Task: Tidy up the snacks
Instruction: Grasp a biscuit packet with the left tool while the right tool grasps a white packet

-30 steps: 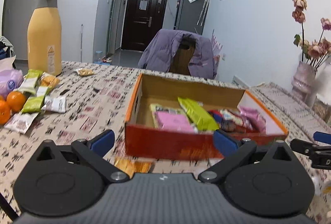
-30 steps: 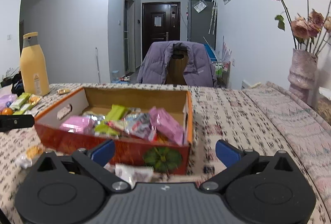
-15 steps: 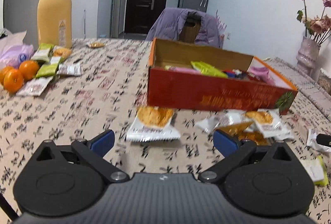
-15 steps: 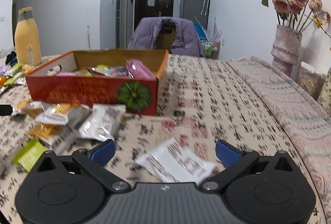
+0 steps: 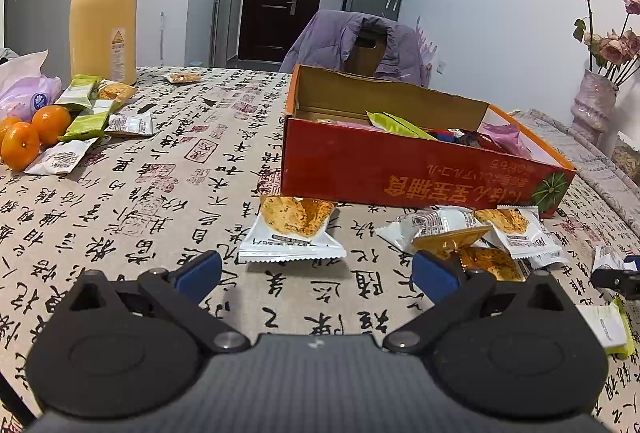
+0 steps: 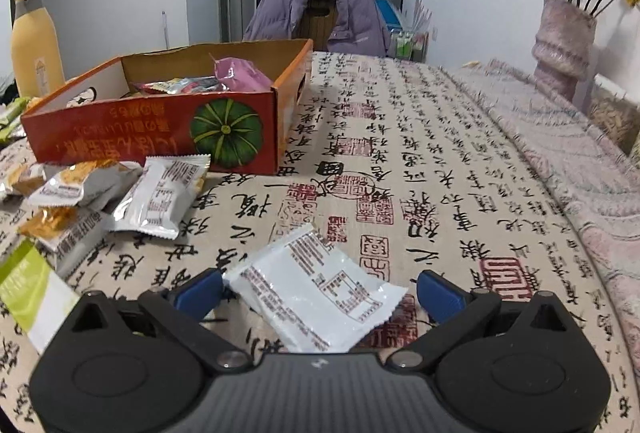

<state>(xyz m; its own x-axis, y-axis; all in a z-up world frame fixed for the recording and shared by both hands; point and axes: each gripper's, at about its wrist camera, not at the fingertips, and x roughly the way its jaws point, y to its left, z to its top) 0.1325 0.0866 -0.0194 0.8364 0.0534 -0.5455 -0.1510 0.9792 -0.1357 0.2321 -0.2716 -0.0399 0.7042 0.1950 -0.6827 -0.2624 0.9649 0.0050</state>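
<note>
Both tools stood wide open and empty, the left tool [image 5: 316, 271] facing a snack packet [image 5: 291, 229] before the red box [image 5: 400, 169], the right tool [image 6: 318, 287] straddling a white packet [image 6: 320, 289] on the surface [image 6: 440, 161].

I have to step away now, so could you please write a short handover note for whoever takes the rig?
Left gripper: open, empty, low over the table, facing a white snack packet.
Right gripper: open, a white packet lying between its fingers, not gripped.
Red box: already holds several snacks.
Left to do: loose packets in front of the box, plus the green and white ones by the oranges near the yellow bottle.
</note>
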